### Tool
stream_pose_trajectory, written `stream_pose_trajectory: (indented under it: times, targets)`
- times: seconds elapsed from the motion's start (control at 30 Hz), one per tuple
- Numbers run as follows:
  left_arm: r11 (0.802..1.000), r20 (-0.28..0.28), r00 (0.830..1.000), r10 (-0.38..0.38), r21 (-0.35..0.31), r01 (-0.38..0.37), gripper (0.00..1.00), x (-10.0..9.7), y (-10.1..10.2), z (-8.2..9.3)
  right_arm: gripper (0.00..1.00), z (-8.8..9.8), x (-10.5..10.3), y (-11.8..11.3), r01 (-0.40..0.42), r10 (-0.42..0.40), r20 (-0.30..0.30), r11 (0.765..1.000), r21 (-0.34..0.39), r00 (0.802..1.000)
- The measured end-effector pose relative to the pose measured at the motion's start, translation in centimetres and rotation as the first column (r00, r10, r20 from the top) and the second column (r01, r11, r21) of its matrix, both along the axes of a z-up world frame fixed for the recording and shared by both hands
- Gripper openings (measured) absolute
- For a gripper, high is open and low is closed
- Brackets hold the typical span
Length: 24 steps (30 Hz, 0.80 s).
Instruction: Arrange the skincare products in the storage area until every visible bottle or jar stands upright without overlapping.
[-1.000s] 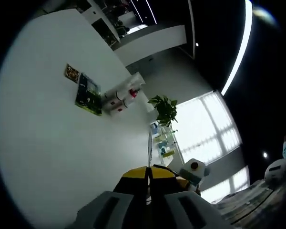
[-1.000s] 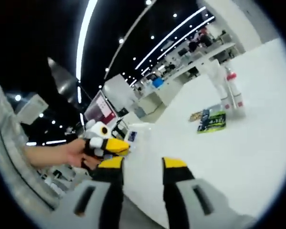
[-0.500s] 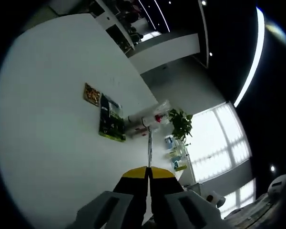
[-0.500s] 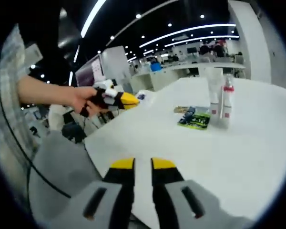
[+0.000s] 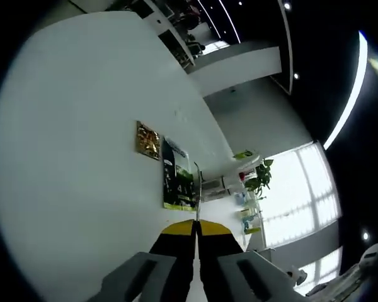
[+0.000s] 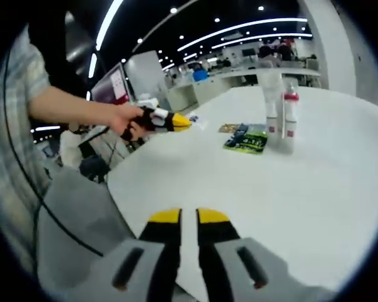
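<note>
The left gripper [image 5: 196,228] hangs over the white counter [image 5: 69,157] with its jaws pressed together, empty. The right gripper [image 6: 188,218] is nearly closed too, holding nothing. Two bottles [image 6: 278,119] stand upright toward the counter's far edge, beside a green packet [image 6: 246,139].

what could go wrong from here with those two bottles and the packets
The two bottles stand close together, so a gripper closing on one could tip the other. The green packet lies right at their base and may get dragged or end up under a bottle. The left gripper, coming in from the side with jaws together, would need to open before any grasp.
</note>
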<state>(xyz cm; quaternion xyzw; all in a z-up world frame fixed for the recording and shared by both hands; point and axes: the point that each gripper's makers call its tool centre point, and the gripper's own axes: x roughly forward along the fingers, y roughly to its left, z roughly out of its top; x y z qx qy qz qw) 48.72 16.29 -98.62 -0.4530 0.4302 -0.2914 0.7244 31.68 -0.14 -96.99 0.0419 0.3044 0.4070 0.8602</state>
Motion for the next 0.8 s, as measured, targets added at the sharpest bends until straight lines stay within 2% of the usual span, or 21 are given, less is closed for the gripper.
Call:
stream_pose_trajectory:
  times: [0.3, 0.6, 0.8]
  targets:
    - [1.0, -0.044, 0.999, -0.007, 0.017, 0.008, 0.0, 2.6, -0.3, -2.5, 0.07, -1.2, 0.5, -0.1, 0.007, -0.007, -0.055, 1.0, -0.009, 0.998]
    - [0.998, -0.091, 0.996, -0.02, 0.062, 0.026, 0.0, 3.8, -0.4, -4.5, 0.08, -1.8, 0.5, 0.0, 0.011, -0.012, -0.08, 1.0, -0.011, 0.997]
    - [0.994, -0.124, 0.991, -0.04, 0.099, 0.053, 0.0, 3.8, -0.5, -5.8, 0.08, -2.2, 0.4, -0.5, 0.032, -0.033, -0.094, 0.999, -0.009, 0.995]
